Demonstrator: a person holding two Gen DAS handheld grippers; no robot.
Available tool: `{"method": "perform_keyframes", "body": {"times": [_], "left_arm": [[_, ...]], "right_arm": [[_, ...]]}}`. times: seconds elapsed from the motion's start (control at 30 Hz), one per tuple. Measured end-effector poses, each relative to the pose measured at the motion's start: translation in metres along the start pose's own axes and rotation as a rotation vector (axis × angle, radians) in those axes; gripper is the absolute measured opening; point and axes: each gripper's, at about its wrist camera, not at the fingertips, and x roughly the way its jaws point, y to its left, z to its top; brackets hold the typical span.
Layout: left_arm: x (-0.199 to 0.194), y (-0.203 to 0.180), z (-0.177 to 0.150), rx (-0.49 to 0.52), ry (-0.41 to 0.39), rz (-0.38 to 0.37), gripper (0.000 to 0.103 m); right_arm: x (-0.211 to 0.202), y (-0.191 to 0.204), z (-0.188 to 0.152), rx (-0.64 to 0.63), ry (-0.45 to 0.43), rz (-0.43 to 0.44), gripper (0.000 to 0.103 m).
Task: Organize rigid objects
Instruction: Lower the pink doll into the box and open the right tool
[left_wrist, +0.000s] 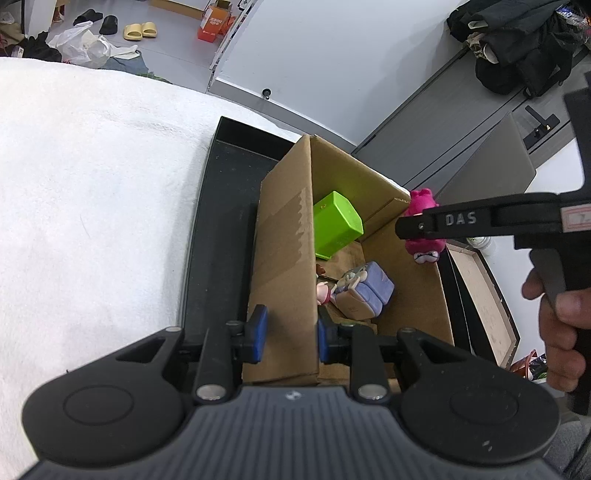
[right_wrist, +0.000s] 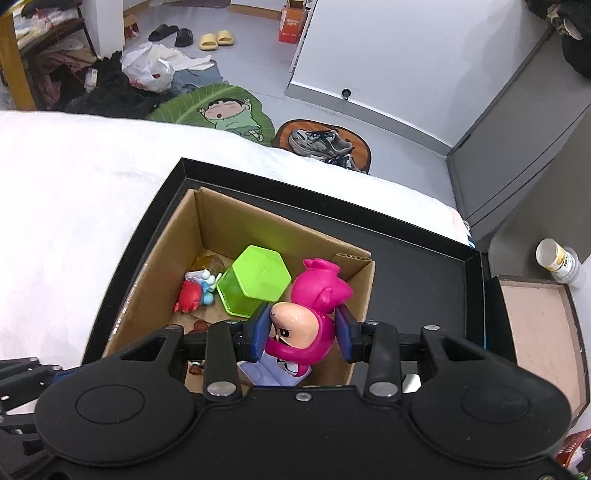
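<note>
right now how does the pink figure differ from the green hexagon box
The pink figure is clamped between the right gripper fingers above the cardboard box; the green hexagon box lies tipped inside it, held by nothing. The figure is a rounded cartoon character with a painted face; the green box is plain and flat-sided. Both are glossy, hard-looking plastic.

Bright, even indoor light, soft shadows, strong fisheye bending at edges (slight glare on white bedding (left_wrist: 92, 184)).

The cardboard box (right_wrist: 354, 295) stands open on top (a green cup (right_wrist: 255, 280) crowds its middle).
</note>
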Motion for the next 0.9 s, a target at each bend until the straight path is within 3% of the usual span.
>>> {"method": "perform_keyframes", "body": {"times": [0.7,0.9], "left_arm": [[0.001,0.0,-0.001,-0.001,-0.001,-0.004,0.025],[0.001,0.0,0.0,-0.001,-0.002,-0.004,0.025]], "right_arm": [[0.026,0.017,-0.005,-0.161,-0.004,-0.147,0.037],[0.012,0.008,-0.006,-0.127,-0.022,-0.123,0.039]]}}
